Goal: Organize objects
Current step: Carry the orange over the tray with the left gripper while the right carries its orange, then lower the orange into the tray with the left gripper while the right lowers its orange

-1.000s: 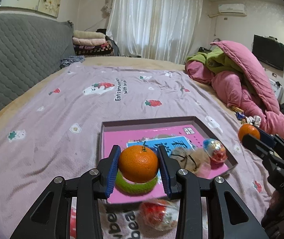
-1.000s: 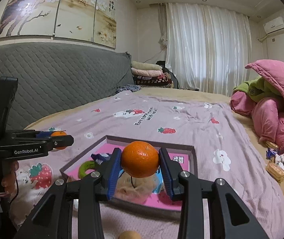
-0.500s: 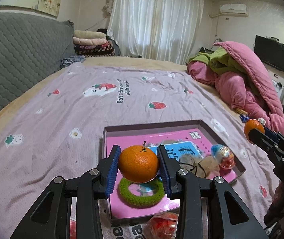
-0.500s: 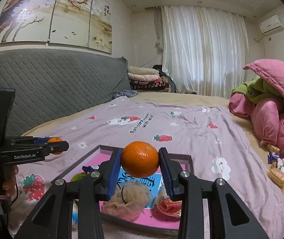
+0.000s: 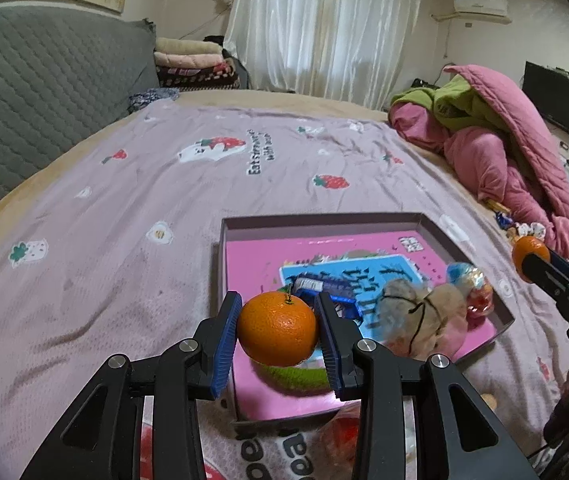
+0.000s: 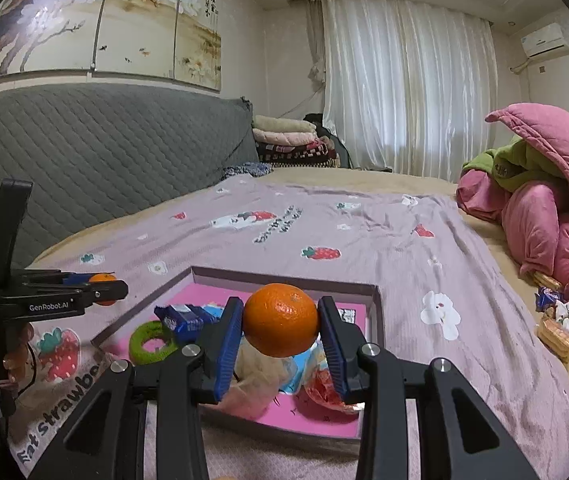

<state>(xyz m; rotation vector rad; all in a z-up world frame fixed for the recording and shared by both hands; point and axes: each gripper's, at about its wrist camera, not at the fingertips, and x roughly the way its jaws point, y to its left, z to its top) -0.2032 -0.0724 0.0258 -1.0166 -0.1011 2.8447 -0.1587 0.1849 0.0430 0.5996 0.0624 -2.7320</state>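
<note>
The left gripper (image 5: 278,336) clamps one orange (image 5: 277,330) and the right gripper (image 6: 280,330) clamps a second orange (image 6: 281,320), both held above the near end of the tray (image 5: 324,220) — neither set down yet. Already in the tray lie a green ring (image 6: 149,338), a blue packet (image 6: 182,318), a beige pouch (image 5: 416,312) and a foil candy (image 5: 470,280); placing both oranges seems to remain. Against half a second ago, the packet now shows in the tray and the left gripper has edged forward.

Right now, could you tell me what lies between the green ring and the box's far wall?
In the right wrist view, a blue wrapped snack lies between the green ring and the far wall.
</note>
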